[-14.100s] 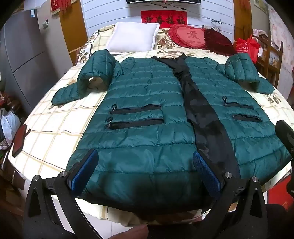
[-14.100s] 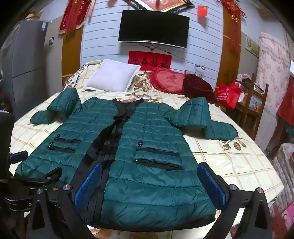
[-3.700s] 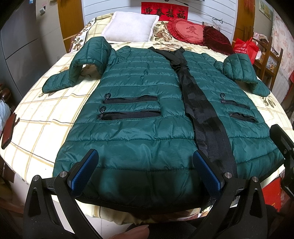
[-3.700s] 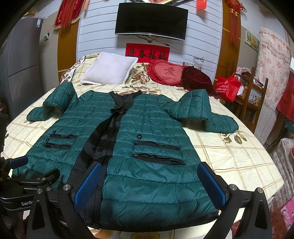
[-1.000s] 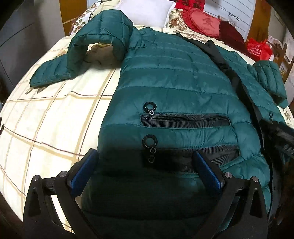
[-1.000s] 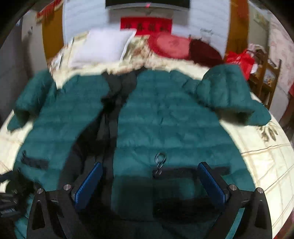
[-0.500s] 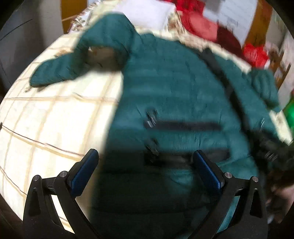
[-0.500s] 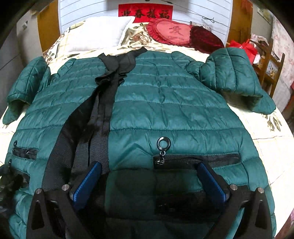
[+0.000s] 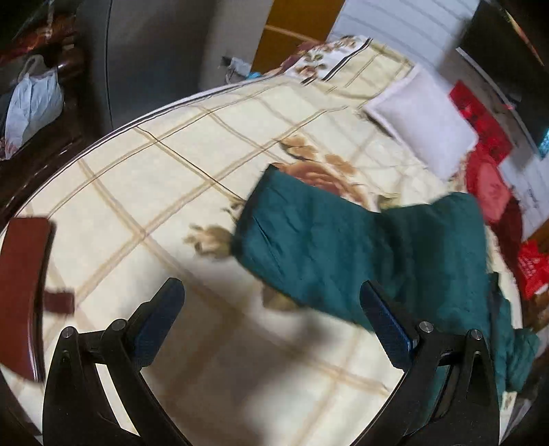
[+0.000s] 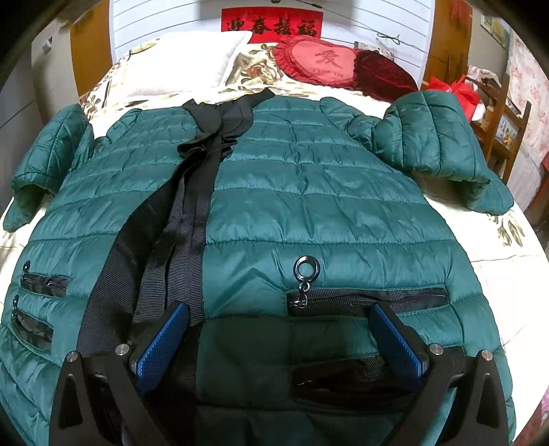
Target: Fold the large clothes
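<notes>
Both jaws spread, pinching nothing. Right gripper (image 10: pixel 279 339) over the puffer jacket (image 10: pixel 308 206) pocket; left gripper (image 9: pixel 271 315) over bed (image 9: pixel 154 164) beside its sleeve (image 9: pixel 308 247).

Bed (image 10: pixel 494 219) with a cream checked, flower-printed cover. At its head, a white pillow (image 10: pixel 192 61); beside the pillow, a red heart-shaped cushion (image 10: pixel 322 61), and just beside that a dark red velvet cushion (image 10: pixel 384 77). On the wall above the bed's head, a red banner (image 10: pixel 272 25) with black characters. Off the bed's far corner, a red bag (image 10: pixel 453 91) and a wooden chair (image 10: pixel 497 116). In the left wrist view, a white plastic bag (image 9: pixel 34 103) off the bed's edge.
</notes>
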Demonstrator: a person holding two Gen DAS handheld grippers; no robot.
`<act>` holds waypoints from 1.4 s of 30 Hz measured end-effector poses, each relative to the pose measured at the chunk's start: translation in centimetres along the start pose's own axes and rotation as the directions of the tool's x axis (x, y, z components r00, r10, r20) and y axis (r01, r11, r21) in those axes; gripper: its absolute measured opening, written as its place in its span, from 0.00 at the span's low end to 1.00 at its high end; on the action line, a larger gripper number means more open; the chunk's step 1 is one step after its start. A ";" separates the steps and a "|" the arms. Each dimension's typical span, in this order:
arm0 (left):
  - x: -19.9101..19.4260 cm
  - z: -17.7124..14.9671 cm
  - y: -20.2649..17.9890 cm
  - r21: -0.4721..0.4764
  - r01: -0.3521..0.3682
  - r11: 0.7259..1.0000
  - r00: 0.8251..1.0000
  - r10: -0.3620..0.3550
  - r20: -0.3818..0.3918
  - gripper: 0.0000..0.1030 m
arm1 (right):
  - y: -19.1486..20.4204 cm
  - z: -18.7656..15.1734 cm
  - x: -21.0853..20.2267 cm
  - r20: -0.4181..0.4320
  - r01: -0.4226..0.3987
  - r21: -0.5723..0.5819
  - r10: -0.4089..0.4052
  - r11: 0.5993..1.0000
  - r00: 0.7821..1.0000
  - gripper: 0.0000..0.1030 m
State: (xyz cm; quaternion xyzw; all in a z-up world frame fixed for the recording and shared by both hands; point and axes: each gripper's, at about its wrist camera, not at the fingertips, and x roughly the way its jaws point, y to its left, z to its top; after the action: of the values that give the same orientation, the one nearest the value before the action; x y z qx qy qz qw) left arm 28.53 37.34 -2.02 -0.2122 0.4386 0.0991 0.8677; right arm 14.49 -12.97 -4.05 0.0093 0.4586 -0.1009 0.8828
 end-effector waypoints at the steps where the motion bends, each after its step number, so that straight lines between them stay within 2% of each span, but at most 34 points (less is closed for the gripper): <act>1: 0.9 0.5 0.0 -0.011 0.002 1.000 1.000 -0.002 -0.007 0.99 | 0.0 0.0 0.0 0.001 0.004 -0.003 -0.004 1.000 1.000 1.00; 3: 2.6 0.9 0.0 -0.022 0.015 1.000 1.000 -0.015 -0.015 0.99 | 0.2 0.1 0.0 0.003 0.008 -0.007 -0.008 1.000 1.000 1.00; 6: 5.2 0.6 -0.6 -0.007 0.028 1.000 0.995 -0.028 -0.094 0.99 | -0.1 0.1 0.0 0.002 0.000 -0.002 0.000 1.000 1.000 1.00; 7: 5.3 0.5 -1.3 0.033 0.009 0.999 0.998 -0.006 -0.065 0.99 | -0.1 0.1 0.0 0.003 -0.001 -0.002 0.001 1.000 1.000 1.00; 8: 5.7 0.4 -1.8 0.059 0.030 0.998 0.997 -0.025 -0.076 0.99 | -0.1 0.1 0.0 0.003 -0.001 -0.001 0.001 1.000 1.000 1.00; 9: 5.7 0.2 -2.2 0.079 0.011 0.997 0.998 -0.006 -0.062 0.96 | -0.1 0.1 0.0 0.003 -0.001 -0.002 0.001 1.000 1.000 1.00; 11: 5.8 -0.1 -2.6 0.103 -0.028 0.994 0.999 0.031 -0.031 0.77 | -0.1 0.1 0.1 0.003 -0.001 -0.001 0.001 1.000 1.000 1.00; 13: 5.9 0.1 -2.4 0.086 -0.027 0.996 1.000 0.028 -0.013 0.26 | 0.0 0.1 0.1 0.003 0.002 -0.003 -0.002 1.000 1.000 1.00; 14: 5.8 0.3 -2.1 0.063 -0.005 0.998 1.000 0.006 -0.017 0.20 | -0.1 0.1 0.1 0.004 0.003 -0.003 -0.003 1.000 1.000 1.00; 15: 5.3 0.4 -2.2 0.063 -0.018 0.998 1.000 0.018 0.002 0.16 | -0.1 0.1 0.1 0.004 0.005 -0.004 -0.005 1.000 1.000 1.00; 17: 3.2 0.6 -2.4 0.080 -0.072 0.994 0.993 0.064 0.098 0.15 | -0.1 0.1 0.1 0.004 0.005 -0.004 -0.005 1.000 1.000 1.00; 20: -0.2 1.2 -0.9 0.025 -0.114 0.993 0.975 0.107 0.194 0.15 | -0.1 0.1 0.1 0.005 0.000 -0.001 0.000 1.000 1.000 1.00; 22: -2.6 2.0 0.9 -0.011 -0.181 0.983 0.952 0.178 0.249 0.15 | -0.1 0.2 0.1 0.005 -0.001 -0.001 0.001 1.000 1.000 1.00; 24: -3.9 2.9 2.7 -0.035 -0.211 0.977 0.944 0.213 0.252 0.15 | -0.1 0.2 0.1 0.005 -0.003 0.001 0.003 1.000 1.000 1.00; 26: -5.1 3.4 4.2 -0.051 -0.210 0.976 0.945 0.217 0.246 0.15 | -0.1 0.2 0.1 0.005 -0.006 0.003 0.006 1.000 1.000 1.00; 29: -6.8 3.4 2.8 0.017 -0.211 0.977 0.941 0.199 0.274 0.15 | -0.2 0.2 0.1 0.001 -0.013 0.004 0.013 1.000 1.000 1.00; 31: -7.9 2.9 0.5 0.072 -0.171 0.983 0.946 0.144 0.291 0.14 | -0.3 0.3 0.1 -0.010 -0.019 0.002 0.019 1.000 1.000 1.00; 33: -9.2 1.8 -3.1 0.146 -0.077 0.986 0.955 0.031 0.295 0.14 | -0.7 0.5 -0.2 -0.026 -0.025 0.001 0.025 1.000 0.999 1.00; 35: -10.2 0.2 -7.4 0.231 0.019 0.973 0.956 -0.085 0.281 0.14 | -1.7 0.7 -1.1 0.011 -0.004 0.045 0.004 0.999 1.000 1.00; 36: -10.8 -1.2 -10.7 0.295 0.084 0.952 0.951 -0.165 0.262 0.14 | -2.5 0.9 -1.8 0.043 0.013 0.074 -0.017 0.997 0.999 1.00; 37: -11.1 -1.9 -12.7 0.331 0.123 0.936 0.946 -0.212 0.246 0.14 | -3.1 0.9 -2.3 0.066 0.028 0.093 -0.034 0.995 0.997 1.00; 39: -11.2 -4.1 -17.6 0.396 0.234 0.888 0.928 -0.325 0.180 0.14 | -4.5 0.9 -3.0 0.088 0.113 0.119 -0.124 0.986 0.988 1.00; 41: -10.5 -6.0 -21.8 0.414 0.352 0.839 0.903 -0.421 0.085 0.14 | -5.5 0.8 -3.0 0.075 0.207 0.110 -0.216 0.972 0.974 1.00; 42: -9.9 -7.2 -24.4 0.419 0.417 0.806 0.882 -0.470 0.025 0.14 | -5.9 0.8 -2.8 0.062 0.258 0.096 -0.264 0.961 0.962 1.00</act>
State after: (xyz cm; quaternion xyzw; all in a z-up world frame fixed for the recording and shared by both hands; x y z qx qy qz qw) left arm 26.15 12.50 8.97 -0.1192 0.3312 -0.1855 0.9174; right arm 12.43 -18.32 -0.89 -0.0167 0.4180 -0.2366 0.8770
